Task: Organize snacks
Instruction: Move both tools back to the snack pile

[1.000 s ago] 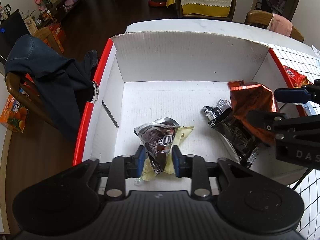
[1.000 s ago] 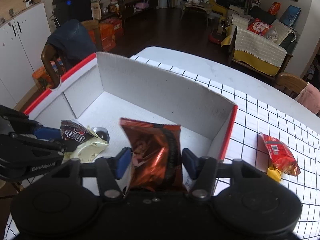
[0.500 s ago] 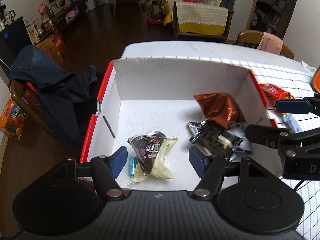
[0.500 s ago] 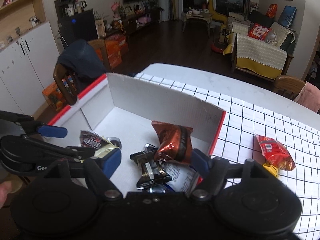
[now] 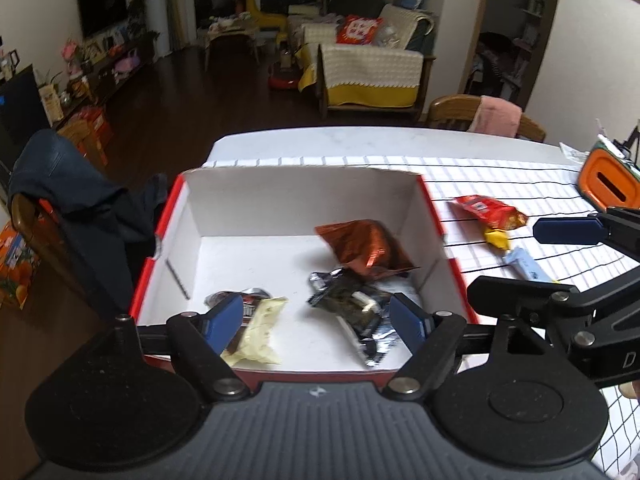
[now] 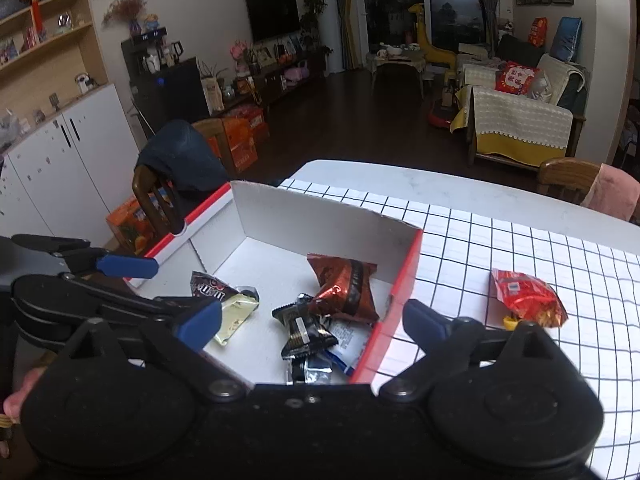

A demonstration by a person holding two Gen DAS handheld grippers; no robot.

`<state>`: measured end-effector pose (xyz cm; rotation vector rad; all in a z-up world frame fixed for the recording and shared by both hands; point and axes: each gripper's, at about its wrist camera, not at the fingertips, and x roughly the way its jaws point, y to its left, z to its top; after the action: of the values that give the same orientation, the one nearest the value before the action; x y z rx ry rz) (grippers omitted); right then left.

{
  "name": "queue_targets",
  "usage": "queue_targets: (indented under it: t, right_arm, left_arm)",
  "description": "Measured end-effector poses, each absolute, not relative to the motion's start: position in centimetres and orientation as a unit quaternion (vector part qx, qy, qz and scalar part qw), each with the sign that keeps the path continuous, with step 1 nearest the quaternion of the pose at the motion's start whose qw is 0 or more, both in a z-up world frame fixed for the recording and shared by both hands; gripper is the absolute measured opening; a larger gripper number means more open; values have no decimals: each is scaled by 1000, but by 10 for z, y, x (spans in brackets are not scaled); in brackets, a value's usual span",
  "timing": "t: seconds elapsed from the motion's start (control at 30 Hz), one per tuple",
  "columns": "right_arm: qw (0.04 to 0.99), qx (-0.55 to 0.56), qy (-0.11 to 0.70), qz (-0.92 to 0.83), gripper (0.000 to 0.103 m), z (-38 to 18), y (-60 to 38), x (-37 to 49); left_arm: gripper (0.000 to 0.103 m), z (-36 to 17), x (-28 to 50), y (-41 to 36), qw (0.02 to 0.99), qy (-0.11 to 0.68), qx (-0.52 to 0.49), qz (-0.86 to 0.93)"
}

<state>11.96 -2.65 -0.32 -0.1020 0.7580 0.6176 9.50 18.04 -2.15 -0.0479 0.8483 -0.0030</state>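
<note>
A: What is the biggest thing here?

B: The table (image 6: 460, 196). It has a white cloth with black squares (image 6: 520, 264) on it.

A: And on the table?

B: A white box with red edges (image 5: 304, 200). It sits at the left end of the table, by a chair with a dark jacket (image 5: 76, 188) over it.

A: What is in the box?

B: Snacks. A shiny brown bag (image 5: 362, 246) lies by the right wall of the box. A black wrapper (image 5: 352, 304) lies just in front of it, touching it, on top of a white and blue packet (image 6: 344, 338). A dark candy bag (image 6: 210, 286) and a pale yellow packet (image 5: 262, 330) lie together by the near left corner.

A: Any snacks out of the box?

B: Yes. A red bag (image 6: 524, 298) lies on the cloth, to the right of the box. A small yellow thing (image 5: 496, 238) touches it, and a light blue stick packet (image 5: 526, 266) is just beside that.

A: What do the tongs do?

B: The left gripper (image 5: 320, 318) is spreading its blue fingers (image 5: 224, 318) over the near edge of the box. Nothing is pinched. The right gripper (image 6: 312, 322) is spreading wide too, over the near right corner of the box. It grips nothing.
</note>
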Motion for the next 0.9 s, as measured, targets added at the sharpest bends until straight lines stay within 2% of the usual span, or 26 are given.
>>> queue_targets:
  t: [0.17, 0.5, 0.9]
  right_arm:
    - [886, -33, 359, 291, 103, 0, -56, 112]
    - [895, -36, 357, 264, 103, -2, -125, 107]
    - [895, -51, 376, 235, 103, -22, -203, 121]
  left_arm:
    - [84, -17, 90, 155, 915, 403, -20, -15]
    - [88, -17, 89, 92, 919, 391, -8, -43]
    - [88, -41, 101, 7, 912, 400, 21, -88]
